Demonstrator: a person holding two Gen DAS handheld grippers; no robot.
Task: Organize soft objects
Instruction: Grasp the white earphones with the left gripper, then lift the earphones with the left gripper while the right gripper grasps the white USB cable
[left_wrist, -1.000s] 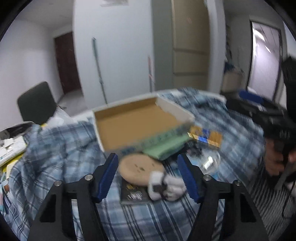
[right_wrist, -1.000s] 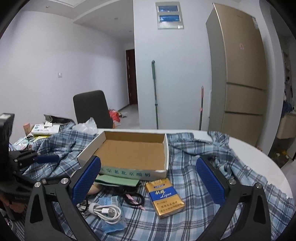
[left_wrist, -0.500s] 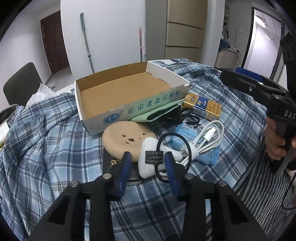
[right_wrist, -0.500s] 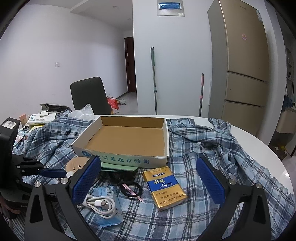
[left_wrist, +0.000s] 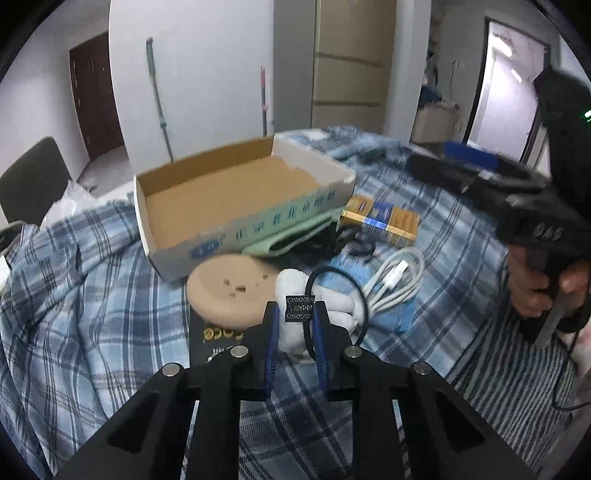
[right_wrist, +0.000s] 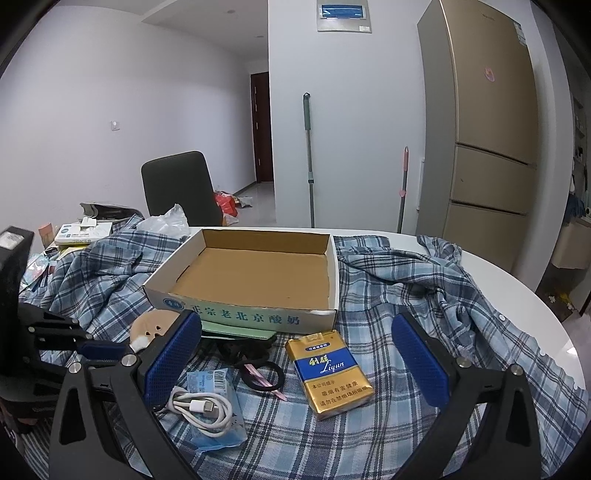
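On the plaid cloth (right_wrist: 424, 295), gold "Liqun" pack (right_wrist: 328, 373) between wide-apart right jaws; left jaws, just closing, pinching white sock (left_wrist: 295, 328).

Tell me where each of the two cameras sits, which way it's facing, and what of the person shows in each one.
Left wrist: rides the left gripper, looking down its fingers, whose jaws have just been closing on the white plush; the hand holding the right gripper shows at right.
Right wrist: rides the right gripper, jaws wide open over the cigarette pack, facing the cardboard box and fridge; no hand is visible.
Shared: box, cigarette pack, white cable, plaid cloth.
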